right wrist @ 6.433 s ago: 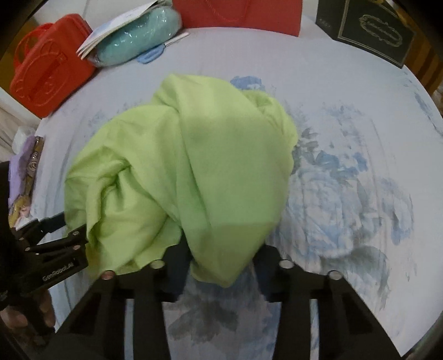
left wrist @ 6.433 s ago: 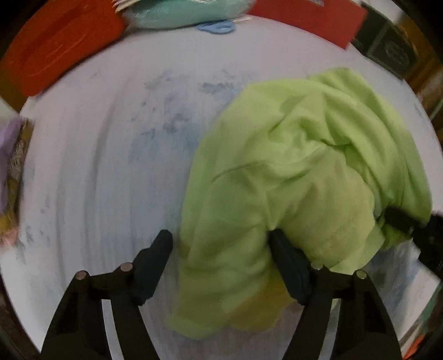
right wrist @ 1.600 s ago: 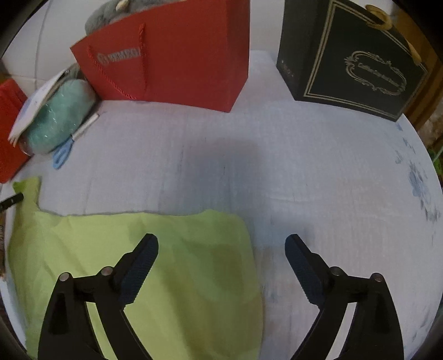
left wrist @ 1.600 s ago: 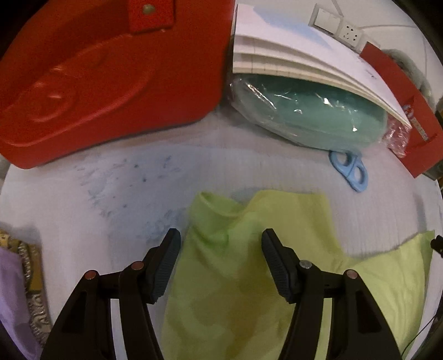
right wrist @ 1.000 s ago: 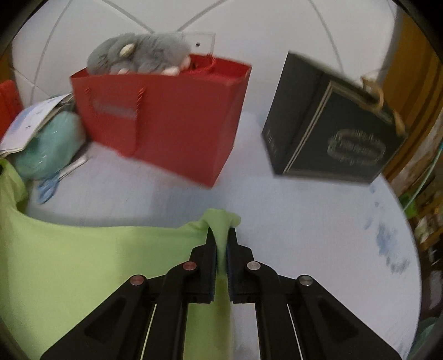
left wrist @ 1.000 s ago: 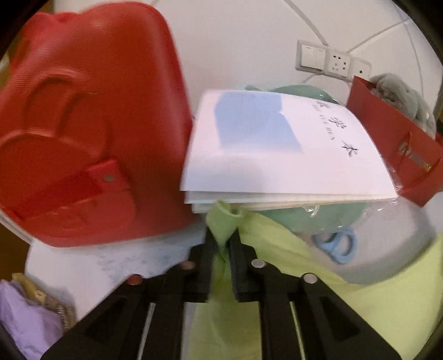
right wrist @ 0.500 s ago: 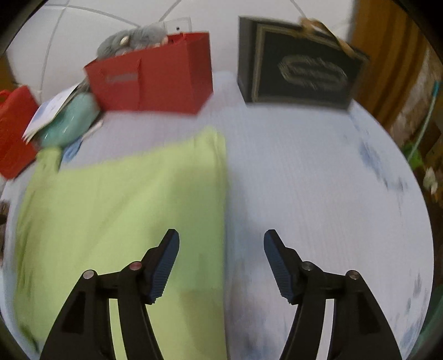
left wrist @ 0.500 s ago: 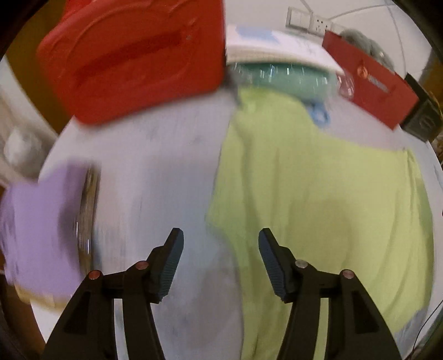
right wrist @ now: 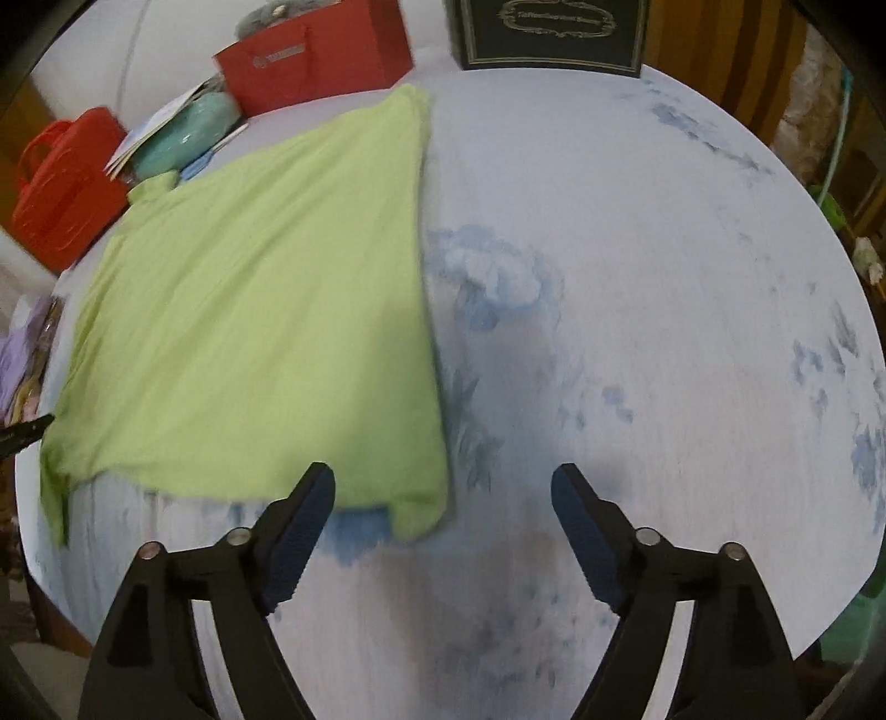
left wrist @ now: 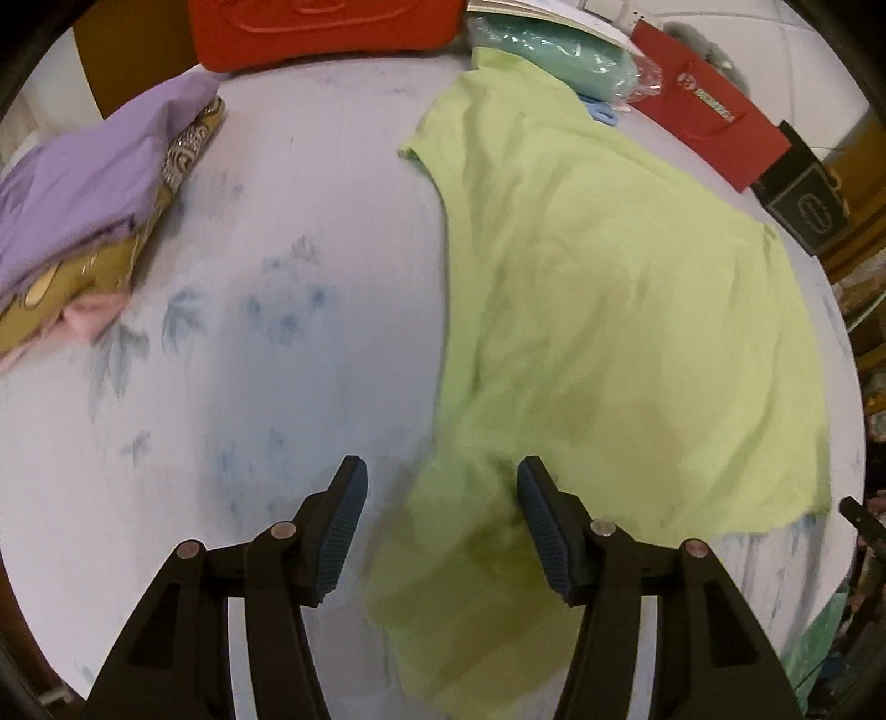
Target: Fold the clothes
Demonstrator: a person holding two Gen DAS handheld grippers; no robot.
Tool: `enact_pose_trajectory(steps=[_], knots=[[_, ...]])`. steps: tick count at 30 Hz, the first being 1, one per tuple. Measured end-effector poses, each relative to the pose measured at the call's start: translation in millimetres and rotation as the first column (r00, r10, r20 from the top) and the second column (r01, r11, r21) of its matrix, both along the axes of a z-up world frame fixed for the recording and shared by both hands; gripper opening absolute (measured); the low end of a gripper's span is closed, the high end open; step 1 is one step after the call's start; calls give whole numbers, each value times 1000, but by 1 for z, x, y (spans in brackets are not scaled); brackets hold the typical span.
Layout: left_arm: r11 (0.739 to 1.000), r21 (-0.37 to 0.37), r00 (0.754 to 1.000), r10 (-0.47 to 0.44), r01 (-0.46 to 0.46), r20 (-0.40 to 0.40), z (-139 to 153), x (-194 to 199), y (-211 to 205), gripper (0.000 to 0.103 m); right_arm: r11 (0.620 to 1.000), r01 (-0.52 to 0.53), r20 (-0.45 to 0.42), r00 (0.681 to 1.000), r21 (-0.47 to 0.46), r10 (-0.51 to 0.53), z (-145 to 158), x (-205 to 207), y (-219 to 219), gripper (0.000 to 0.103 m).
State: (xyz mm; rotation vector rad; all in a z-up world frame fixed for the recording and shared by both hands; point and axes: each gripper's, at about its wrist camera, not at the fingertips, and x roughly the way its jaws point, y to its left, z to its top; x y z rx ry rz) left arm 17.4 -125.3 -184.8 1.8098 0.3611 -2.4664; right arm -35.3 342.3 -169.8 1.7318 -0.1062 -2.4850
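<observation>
A lime-green shirt (left wrist: 609,288) lies spread flat on the white table with the blue flower print (left wrist: 266,310). In the left wrist view my left gripper (left wrist: 440,518) is open, and the shirt's near left part lies between its fingers. The right wrist view shows the same shirt (right wrist: 266,310) spread to the left. There my right gripper (right wrist: 443,526) is wide open over the shirt's near right corner, holding nothing.
A stack of folded clothes, purple on top (left wrist: 83,188), sits at the table's left. Along the far edge stand a red case (left wrist: 321,27), a teal packet under papers (left wrist: 554,50), a red paper bag (right wrist: 315,55) and a black box (right wrist: 548,33).
Both grippers pulled back toward the near edge of the table from half a second ago. The shirt, lifted by both shut grippers a second ago, now lies spread flat and released.
</observation>
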Motion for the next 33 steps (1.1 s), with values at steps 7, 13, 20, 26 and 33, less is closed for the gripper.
enact_pose_trajectory(steps=[7, 13, 20, 26, 33], knots=[[999, 48, 1000, 11, -11, 0, 8, 34, 5, 58, 992, -102, 31, 995, 70, 100, -20, 9, -24, 77], [998, 46, 999, -38, 38, 17, 11, 54, 19, 58, 979, -134, 25, 991, 152, 131, -24, 4, -34, 11], [993, 46, 990, -116, 113, 75, 6, 49, 51, 5, 986, -46, -112, 992, 162, 65, 18, -9, -7, 4], [999, -14, 996, -35, 34, -76, 60, 7, 35, 8, 979, 41, -222, 975, 201, 5, 57, -32, 12, 4], [996, -56, 995, 58, -63, -83, 72, -52, -2, 47, 979, 47, -126, 992, 199, -22, 31, -65, 12, 27]])
